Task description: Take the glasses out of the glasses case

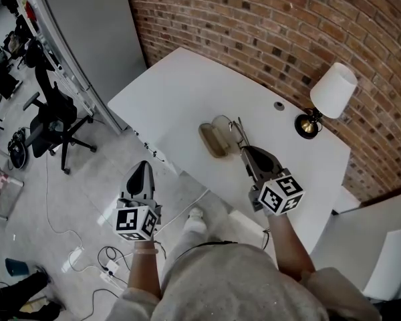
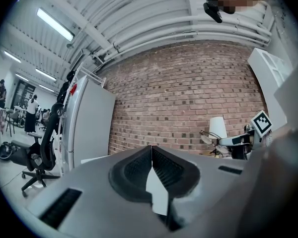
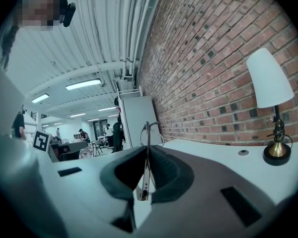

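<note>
Right claw (image 3: 148, 151) with glasses (image 3: 148, 132) over table (image 1: 187, 92), brick wall (image 1: 267, 25)
</note>
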